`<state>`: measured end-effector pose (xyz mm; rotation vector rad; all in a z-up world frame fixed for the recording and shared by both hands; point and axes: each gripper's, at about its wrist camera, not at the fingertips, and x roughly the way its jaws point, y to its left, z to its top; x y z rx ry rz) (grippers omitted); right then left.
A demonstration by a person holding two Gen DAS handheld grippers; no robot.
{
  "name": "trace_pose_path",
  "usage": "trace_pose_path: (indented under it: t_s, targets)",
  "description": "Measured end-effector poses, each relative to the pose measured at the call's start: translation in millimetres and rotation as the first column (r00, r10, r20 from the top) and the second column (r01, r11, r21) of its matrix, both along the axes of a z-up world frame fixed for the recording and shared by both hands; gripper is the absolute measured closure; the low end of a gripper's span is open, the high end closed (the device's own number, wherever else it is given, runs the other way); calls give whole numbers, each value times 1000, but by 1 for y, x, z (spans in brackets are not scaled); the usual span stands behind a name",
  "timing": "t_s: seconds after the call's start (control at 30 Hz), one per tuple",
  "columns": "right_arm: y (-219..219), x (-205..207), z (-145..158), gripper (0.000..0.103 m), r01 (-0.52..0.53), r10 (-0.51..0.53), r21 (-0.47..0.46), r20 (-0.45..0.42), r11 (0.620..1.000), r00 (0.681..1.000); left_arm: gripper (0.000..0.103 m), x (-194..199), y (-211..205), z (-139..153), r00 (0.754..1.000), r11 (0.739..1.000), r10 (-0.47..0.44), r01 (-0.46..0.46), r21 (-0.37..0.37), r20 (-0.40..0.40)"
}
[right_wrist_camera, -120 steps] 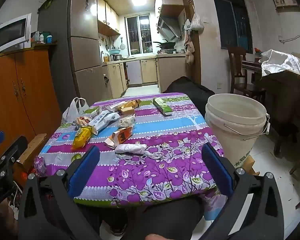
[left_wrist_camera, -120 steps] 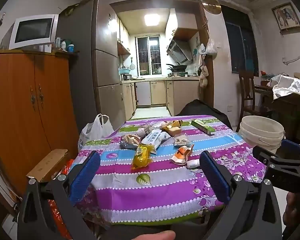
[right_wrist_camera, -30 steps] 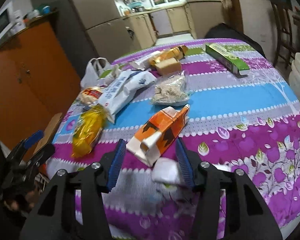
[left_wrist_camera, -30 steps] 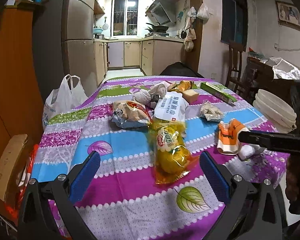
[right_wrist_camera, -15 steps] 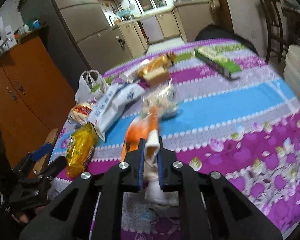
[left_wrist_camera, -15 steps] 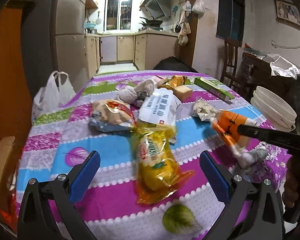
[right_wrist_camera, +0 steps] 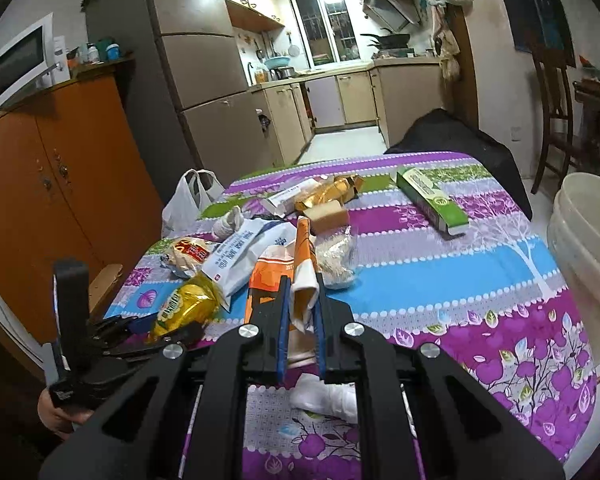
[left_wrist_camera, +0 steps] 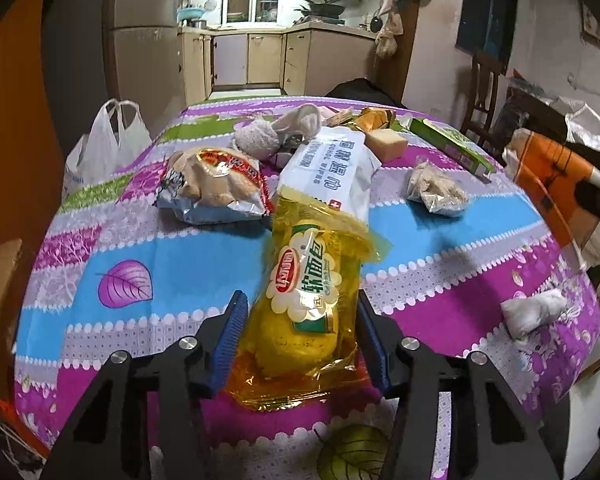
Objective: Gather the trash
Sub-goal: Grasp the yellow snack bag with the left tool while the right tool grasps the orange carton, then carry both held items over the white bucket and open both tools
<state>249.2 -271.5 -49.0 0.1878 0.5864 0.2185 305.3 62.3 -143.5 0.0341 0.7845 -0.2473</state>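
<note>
**Trash on the striped table: two items in the grippers**

Item 1. Orange-and-white carton (right_wrist_camera: pixel 300 276). Clamped between the blue pads of the right gripper (right_wrist_camera: pixel 300 344), jaws drawn tight on its flattened white end. The carton is off the cloth, standing nearly on end above the table (right_wrist_camera: pixel 480 264). In the left wrist view it shows at the right edge, raised over the table's rim.

Item 2. Yellow snack bag (left_wrist_camera: pixel 312 292). Lies lengthwise on the tablecloth near the front edge, its near end between the pads of the left gripper (left_wrist_camera: pixel 300 336). The jaws have just been closing around it; both pads sit against the bag's crinkled film, and the bag rests on the cloth.

Item 3. White wipes packet (left_wrist_camera: pixel 332 168). Flat on the table, its near end overlapping the far end of the yellow bag.

Item 4. Red-and-silver snack bag (left_wrist_camera: pixel 212 188). On the cloth just left of the wipes packet.

Item 5. Clear bag of crumbs (left_wrist_camera: pixel 436 188). On the blue stripe, right of the wipes packet.

Item 6. Green box (right_wrist_camera: pixel 432 200). Far right part of the table.

Item 7. Crumpled white tissue (right_wrist_camera: pixel 324 396). On the cloth beneath the right gripper.

Item 8. White bucket (right_wrist_camera: pixel 588 248). Stands beside the table's right edge.
</note>
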Motion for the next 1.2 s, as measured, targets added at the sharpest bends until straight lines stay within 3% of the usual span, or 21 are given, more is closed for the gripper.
trace_pose_path:
  t_s: [0.1,0.5,0.8,1.2]
  targets:
    - [2,-2,1,94,-16,16,-5,6,1000,1000,58,0,-1,2,1000,1000,4,-4,4,-4]
    - [12,-12,15,94,-61,63,-37,52,997,997,61,-16,-18,50,994,990,53,-65,125,96]
    - [12,-12,31,94,-61,69,-78,95,995,993,61,-6,-47,100,980,989,30,-57,133,196]
    - [-27,-4,53,94,10,5,-112,137,994,991,61,21,-108,133,972,989,-54,21,144,227]
